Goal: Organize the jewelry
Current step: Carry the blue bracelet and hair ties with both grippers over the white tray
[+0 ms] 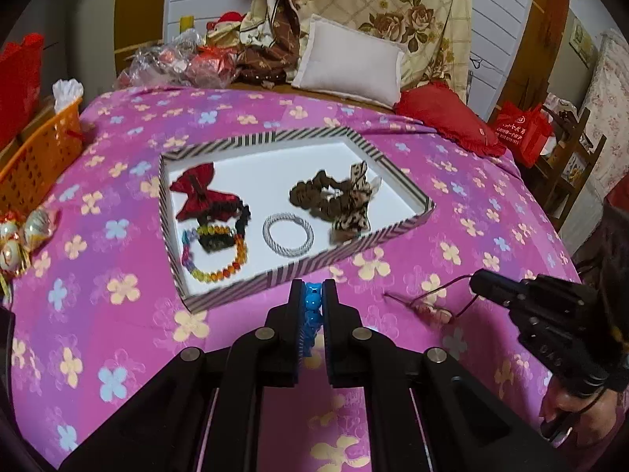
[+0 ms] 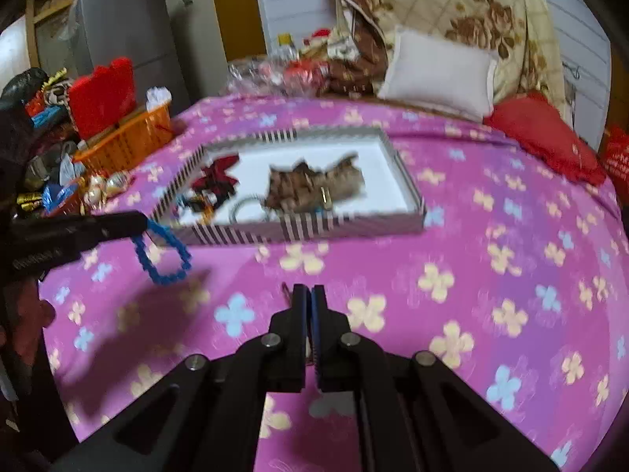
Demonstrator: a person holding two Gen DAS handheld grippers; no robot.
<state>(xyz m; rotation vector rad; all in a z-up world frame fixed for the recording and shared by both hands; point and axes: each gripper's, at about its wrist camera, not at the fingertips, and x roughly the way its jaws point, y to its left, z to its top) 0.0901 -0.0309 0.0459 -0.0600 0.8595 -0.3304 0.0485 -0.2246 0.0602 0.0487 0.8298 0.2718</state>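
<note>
1. Left gripper [image 1: 313, 295] clamps a bright blue beaded bracelet [image 2: 163, 253], its loop dangling above the bed [image 1: 452, 181], near the striped tray [image 1: 298, 273]
2. Right gripper [image 2: 308, 295] is closed on a thin red cord [image 1: 452, 281]

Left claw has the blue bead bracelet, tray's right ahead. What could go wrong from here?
1. The blue bracelet dangles from the left claw; it could snag the striped tray wall.
2. It might land on the rainbow bracelet and tangle.
3. The right claw holds a thin red cord that may slip.
</note>
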